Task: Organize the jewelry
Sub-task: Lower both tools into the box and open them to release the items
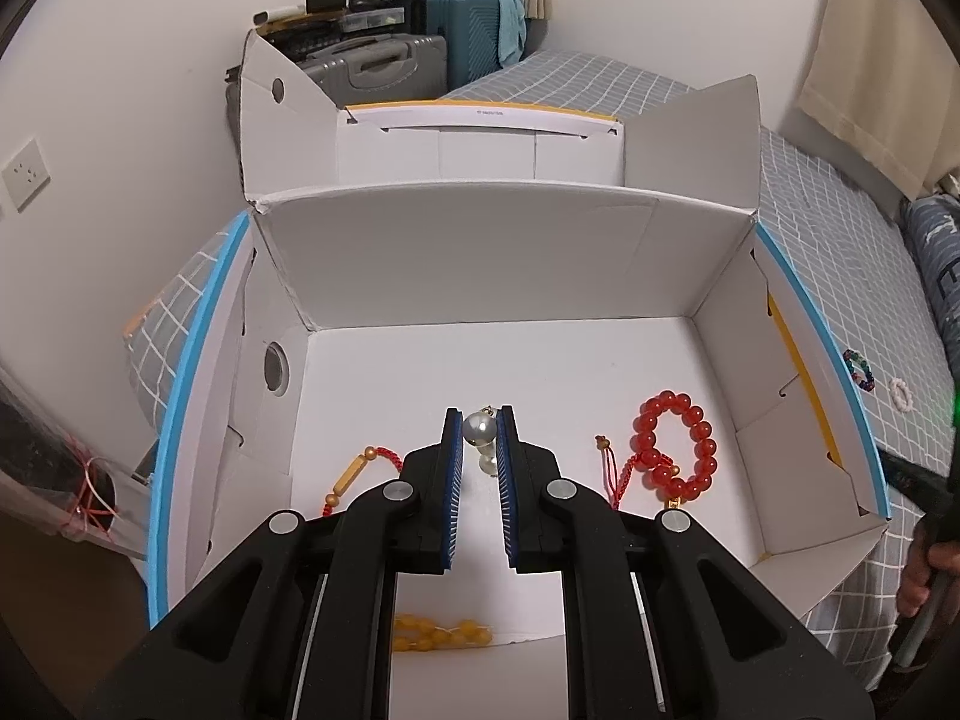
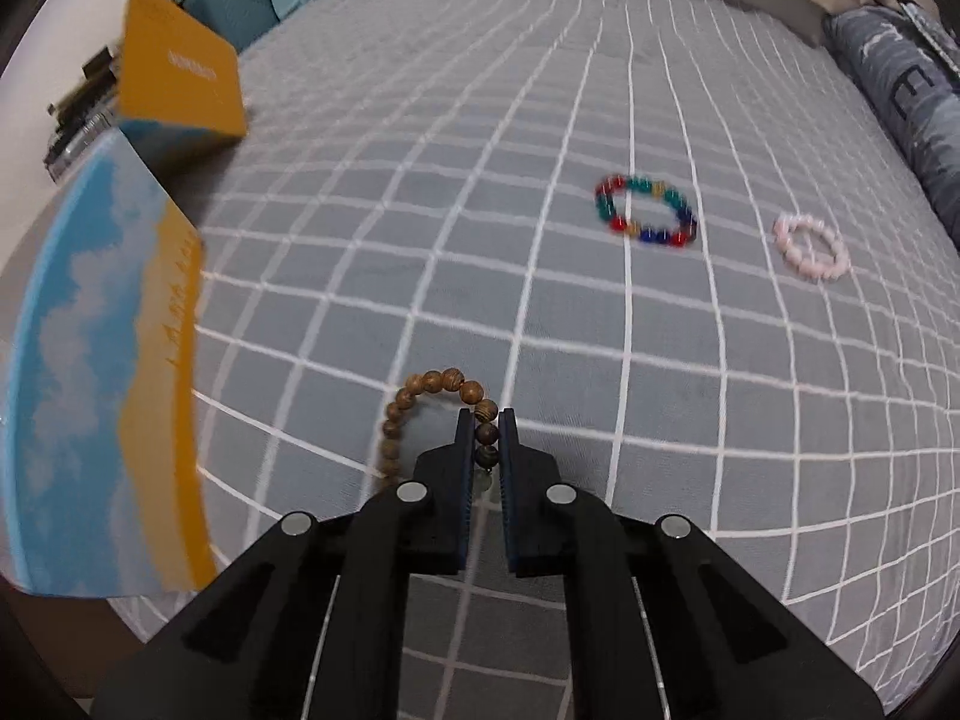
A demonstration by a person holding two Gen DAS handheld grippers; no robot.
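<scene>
Bedspread [image 2: 540, 120] lies open around right gripper [image 2: 483, 420], clamped on wooden bracelet [image 2: 420, 396]; left gripper [image 1: 480, 426] pinches pearl [image 1: 479, 427] inside white-walled box [image 1: 480, 252].

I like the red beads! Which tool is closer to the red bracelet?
Left. The left tool is over the box, pinching a pearl piece beside the red bracelet. The right tool is outside, gripping a wooden bracelet.
</scene>
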